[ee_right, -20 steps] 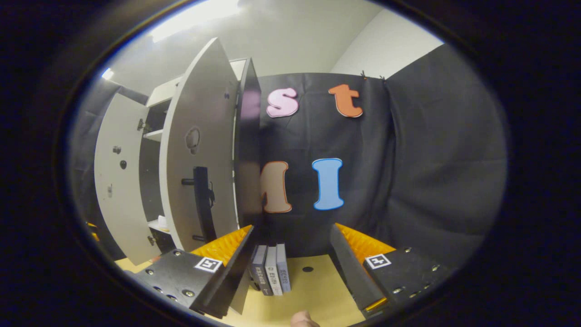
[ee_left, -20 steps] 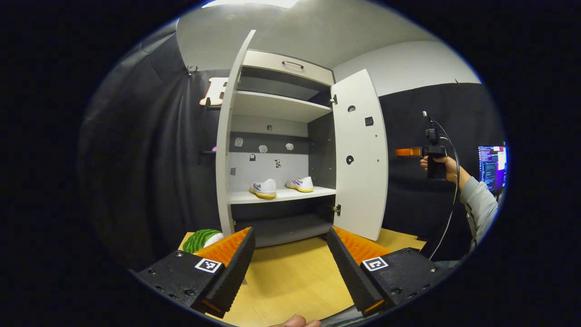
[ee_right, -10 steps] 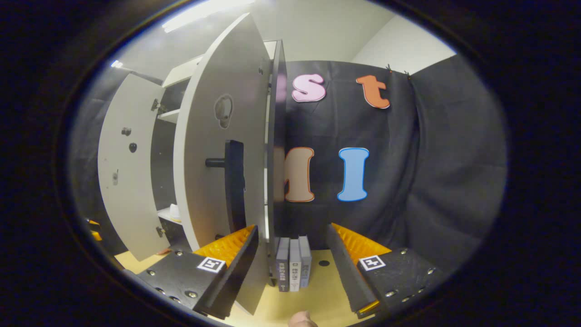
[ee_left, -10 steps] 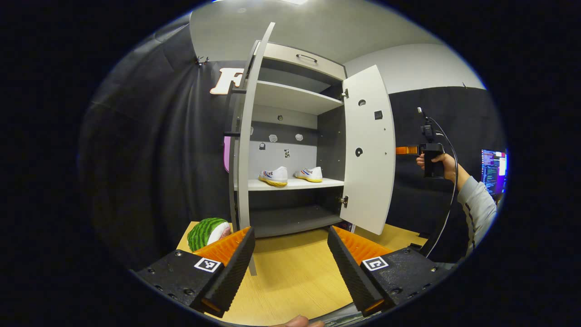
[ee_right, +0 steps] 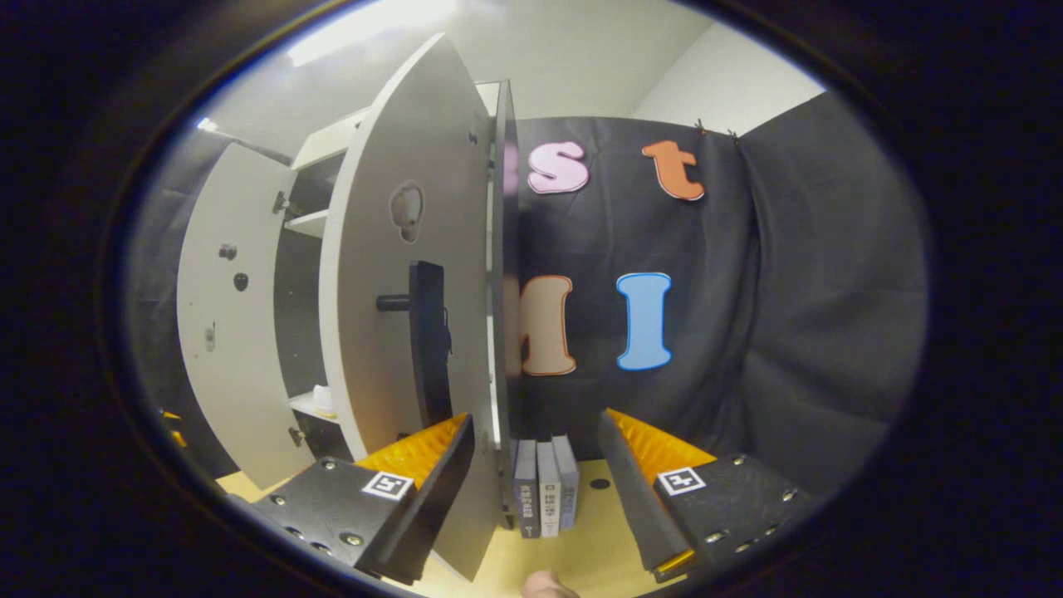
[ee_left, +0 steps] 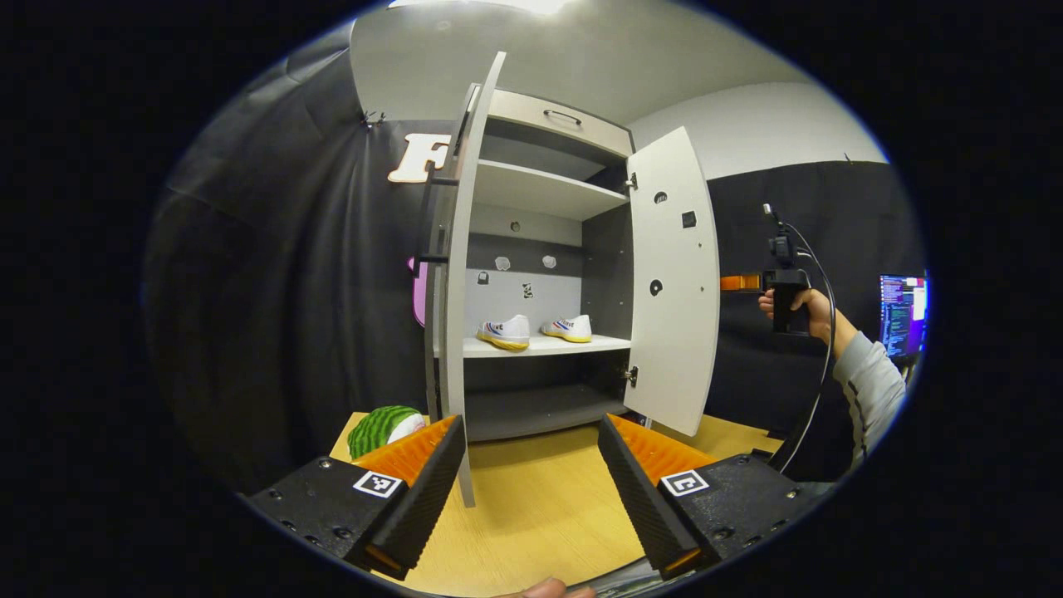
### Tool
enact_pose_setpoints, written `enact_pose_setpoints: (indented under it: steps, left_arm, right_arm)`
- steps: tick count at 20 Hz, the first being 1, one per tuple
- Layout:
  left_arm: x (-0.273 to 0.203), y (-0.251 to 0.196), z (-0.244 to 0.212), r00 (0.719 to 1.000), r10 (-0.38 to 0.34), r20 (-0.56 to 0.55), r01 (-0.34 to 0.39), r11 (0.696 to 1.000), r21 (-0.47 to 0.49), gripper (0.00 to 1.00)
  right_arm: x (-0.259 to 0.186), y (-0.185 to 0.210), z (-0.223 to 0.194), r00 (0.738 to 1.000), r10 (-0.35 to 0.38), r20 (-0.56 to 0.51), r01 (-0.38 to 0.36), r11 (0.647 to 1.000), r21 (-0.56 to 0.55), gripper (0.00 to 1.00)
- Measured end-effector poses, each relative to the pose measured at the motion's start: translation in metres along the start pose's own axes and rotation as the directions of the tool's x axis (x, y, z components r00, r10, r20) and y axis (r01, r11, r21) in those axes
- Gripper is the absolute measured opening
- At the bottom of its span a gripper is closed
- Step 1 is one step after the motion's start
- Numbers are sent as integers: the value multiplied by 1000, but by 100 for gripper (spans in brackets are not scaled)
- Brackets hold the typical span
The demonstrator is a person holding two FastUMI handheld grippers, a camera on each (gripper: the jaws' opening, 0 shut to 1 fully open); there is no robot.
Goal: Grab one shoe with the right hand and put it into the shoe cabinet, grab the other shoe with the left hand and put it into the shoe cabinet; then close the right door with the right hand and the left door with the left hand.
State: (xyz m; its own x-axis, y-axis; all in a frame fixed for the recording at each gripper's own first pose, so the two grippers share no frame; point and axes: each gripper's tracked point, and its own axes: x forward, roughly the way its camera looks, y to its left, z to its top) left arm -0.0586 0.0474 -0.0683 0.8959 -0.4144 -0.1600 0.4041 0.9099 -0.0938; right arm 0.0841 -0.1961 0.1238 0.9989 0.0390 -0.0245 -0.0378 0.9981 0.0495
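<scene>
The cabinet stands at twelve o'clock on the desk with both shoes on its middle shelf. The right door hangs open at eleven o'clock of the right gripper, whose fingers are spread and empty, as are the left gripper's. To close it well, I would lay a finger flat on the panel beside the handle and sweep steadily toward the hinge side.

Two white shoes sit side by side on the open cabinet's middle shelf.

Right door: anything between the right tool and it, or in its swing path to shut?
Nothing visible. The right door stands open just ahead-left of the open right tool. Both shoes sit back on the shelf, inside the cabinet.
</scene>
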Motion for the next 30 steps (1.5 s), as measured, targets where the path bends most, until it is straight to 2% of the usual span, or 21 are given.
enact_pose_setpoints:
  steps: [1,2,3,4,7,11,12,14,17,20,21,23,26,30]
  left_arm:
    - [0,-1,1,1000,3,3,-3,1000,-1,97]
    - [1,-2,3,1000,4,6,-4,1000,-3,97]
    - [2,-2,3,1000,5,8,-5,1000,-3,97]
    - [3,-2,3,1000,8,3,-8,1000,-2,98]
    - [4,-3,2,1000,13,-14,-13,1000,7,97]
    - [-2,9,12,998,67,3,-67,997,26,97]
    - [-5,11,14,997,73,9,-74,997,30,97]
    - [-7,11,20,997,73,32,-74,997,33,97]
    - [-8,13,23,995,88,42,-89,996,29,98]
    - [-13,14,27,994,98,51,-99,995,19,97]
    - [-14,17,28,993,105,52,-107,994,21,97]
    - [-20,24,29,990,129,54,-131,991,29,96]
    - [-22,33,34,986,158,54,-159,987,20,98]
    - [-24,56,41,977,202,62,-203,979,12,96]
  right_arm:
    - [-1,11,-3,1000,9,-4,-9,1000,8,89]
    - [-3,24,-7,1000,23,-11,-23,1000,12,92]
    - [-1,35,-7,999,38,-13,-38,999,16,89]
    - [2,44,-7,998,54,-17,-54,998,16,92]
    - [7,75,-7,995,99,-11,-99,995,-2,92]
    - [15,89,-11,994,112,-14,-112,994,20,93]
    - [16,89,-11,993,115,-18,-115,993,31,91]
    - [16,93,-8,993,114,-5,-114,992,50,93]
    - [19,102,-10,993,116,-4,-116,993,28,93]
    - [17,144,-18,982,187,-15,-187,982,21,92]
    - [16,146,-20,983,183,-19,-183,983,-19,95]
    - [13,144,-24,986,167,-23,-169,980,-105,95]
    - [5,158,-36,980,197,-35,-200,975,-99,95]
    - [0,144,-51,981,185,-52,-189,978,-84,95]
